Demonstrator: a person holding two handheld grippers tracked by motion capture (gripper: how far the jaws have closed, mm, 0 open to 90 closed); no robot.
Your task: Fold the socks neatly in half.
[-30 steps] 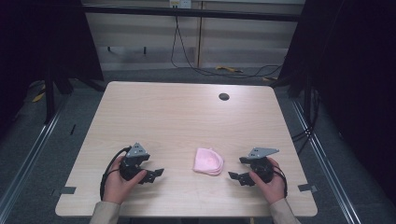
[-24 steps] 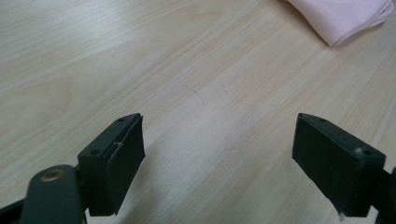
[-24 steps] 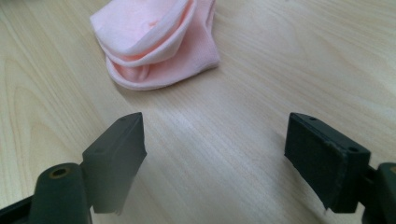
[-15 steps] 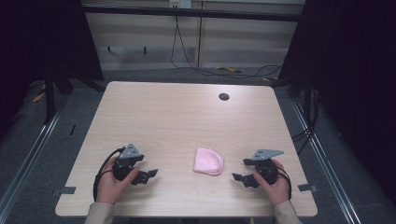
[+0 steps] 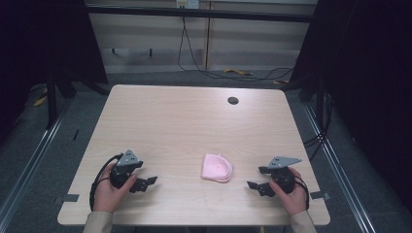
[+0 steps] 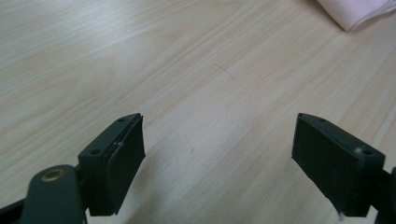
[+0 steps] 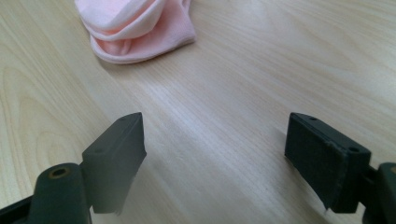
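We see a folded pink cloth lying flat on the wooden table, near the front edge, a bit right of middle; it sits between the two grippers, touching neither; in the right gripper view the pink cloth is at upper left, ahead of the jaws, soft folds stacked, rounded edge toward the camera; in the left gripper view just a pale corner of it at top right, well beyond the jaws. Right gripper held by the right hand near the front right corner, jaws pointing toward the cloth, spread wide, nothing between them but bare wood; right gripper's own view confirms this. Left gripper in the left hand at front left, well apart from the cloth, jaws spread wide, bare tabletop between them. Small dark round grommet near the far edge; cables on the floor beyond the table; tape marks at the front corners.
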